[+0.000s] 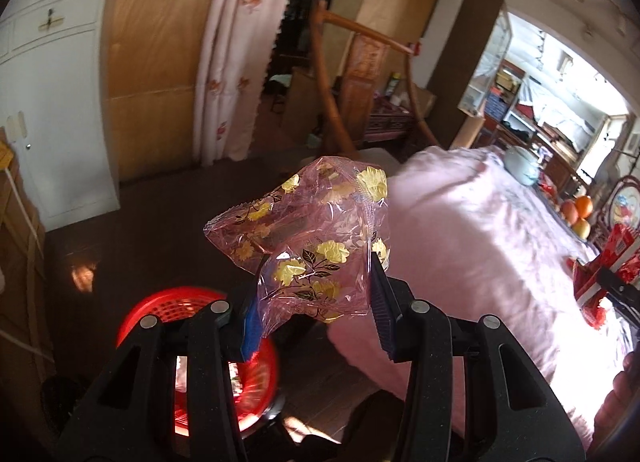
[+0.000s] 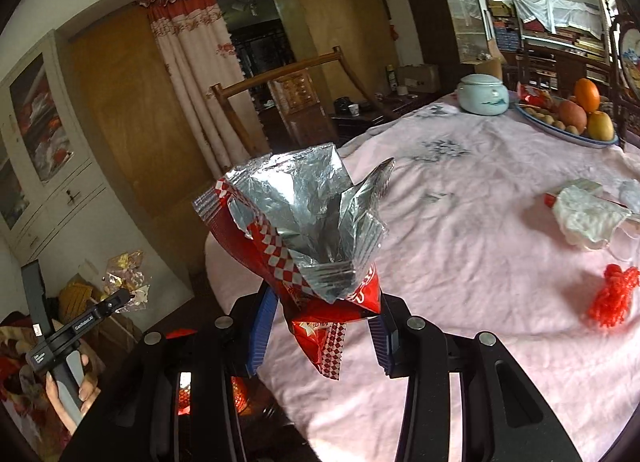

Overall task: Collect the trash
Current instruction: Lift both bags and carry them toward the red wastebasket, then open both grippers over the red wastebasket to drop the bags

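My left gripper (image 1: 316,282) is shut on a crumpled clear pink wrapper with gold flowers (image 1: 308,238), held in the air off the table's edge, above and right of a red mesh waste basket (image 1: 192,342) on the floor. My right gripper (image 2: 324,302) is shut on a torn red snack bag with a silver foil inside (image 2: 304,229), held over the table's near left edge. On the pink tablecloth (image 2: 460,262) lie a crumpled white tissue (image 2: 584,217) and a red net scrap (image 2: 612,298). The left gripper with its wrapper shows at the lower left of the right wrist view (image 2: 120,294).
A pale lidded jar (image 2: 482,93) and a plate of fruit (image 2: 576,113) stand at the table's far side. A wooden chair (image 2: 280,101) is behind the table. White cabinets (image 1: 52,101) and a flowered curtain (image 1: 240,53) line the wall. The floor (image 1: 140,229) is dark.
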A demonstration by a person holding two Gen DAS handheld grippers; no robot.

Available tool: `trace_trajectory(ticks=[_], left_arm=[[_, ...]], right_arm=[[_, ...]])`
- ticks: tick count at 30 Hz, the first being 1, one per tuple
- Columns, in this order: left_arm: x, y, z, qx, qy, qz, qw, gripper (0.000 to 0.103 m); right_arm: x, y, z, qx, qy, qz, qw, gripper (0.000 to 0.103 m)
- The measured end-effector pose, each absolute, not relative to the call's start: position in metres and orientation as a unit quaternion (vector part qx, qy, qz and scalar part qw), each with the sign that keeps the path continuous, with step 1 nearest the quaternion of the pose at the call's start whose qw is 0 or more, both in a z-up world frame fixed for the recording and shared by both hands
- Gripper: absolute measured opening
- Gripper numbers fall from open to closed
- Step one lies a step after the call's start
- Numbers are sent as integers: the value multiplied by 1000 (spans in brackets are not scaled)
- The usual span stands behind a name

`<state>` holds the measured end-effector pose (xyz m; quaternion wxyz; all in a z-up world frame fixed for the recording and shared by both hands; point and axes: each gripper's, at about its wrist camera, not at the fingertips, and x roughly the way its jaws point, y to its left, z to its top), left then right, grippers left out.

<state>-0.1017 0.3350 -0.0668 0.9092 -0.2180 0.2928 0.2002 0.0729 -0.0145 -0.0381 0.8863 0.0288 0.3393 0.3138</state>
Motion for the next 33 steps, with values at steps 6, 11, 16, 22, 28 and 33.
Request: trace_trajectory(ticks=[6, 11, 16, 22, 28, 33], left_arm=[[-118, 364, -87, -231, 320, 216, 893, 46], [-123, 379, -108, -216, 349, 234, 881, 48], [-132, 397, -133, -234, 371, 240, 866, 50], [-144, 421, -155, -289, 386, 224, 847, 68], [-155, 435, -153, -311, 379, 226, 842, 84], [-165, 448, -151, -338, 367, 234, 834, 87]], right_arm=[[50, 44, -38, -1, 351, 358, 865, 42], [29, 91, -44, -29, 364, 392, 844, 42], [18, 127, -57, -46, 381, 413, 826, 42], [8, 159, -72, -63, 402, 429, 807, 42], [2, 184, -87, -74, 424, 443, 787, 42], [-5, 206, -97, -89, 435, 459, 770, 42]])
